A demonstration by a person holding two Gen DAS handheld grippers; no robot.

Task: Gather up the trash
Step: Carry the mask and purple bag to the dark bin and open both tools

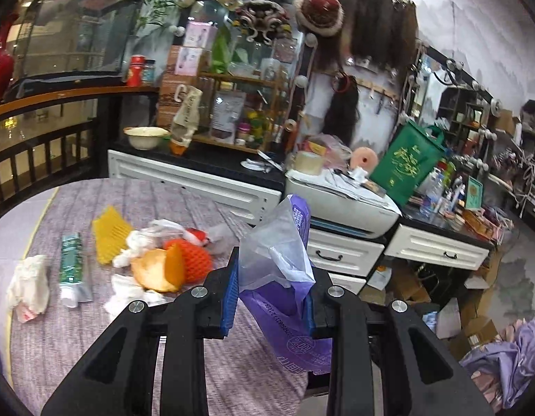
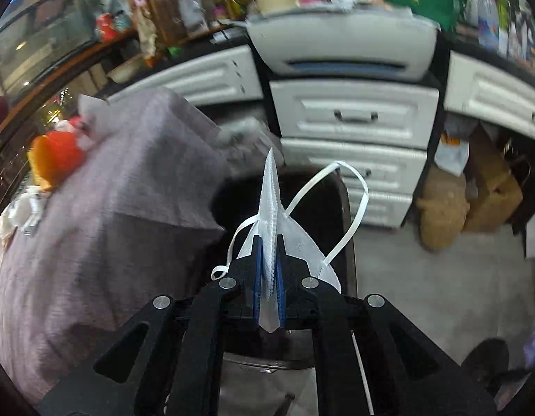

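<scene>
My left gripper [image 1: 272, 286] is shut on a crumpled purple plastic wrapper [image 1: 284, 277], held above the table's right edge. On the purple tablecloth [image 1: 77, 339] lie orange peel [image 1: 160, 270], an orange foam net [image 1: 194, 260], a yellow foam net [image 1: 110, 239], a green toothpaste tube [image 1: 73, 267] and crumpled tissues [image 1: 28, 284]. My right gripper [image 2: 269, 253] is shut on a folded white face mask [image 2: 271, 215], its ear loops hanging free, held over the dark opening of a black bin [image 2: 302, 201] beside the table.
White drawer cabinets [image 2: 354, 114] with a printer [image 1: 343, 204] on top stand behind the bin. A green bag [image 1: 406, 163] and bottles crowd the counter. Cardboard boxes [image 2: 489, 183] sit on the floor at the right. A railing [image 1: 42, 145] runs at the far left.
</scene>
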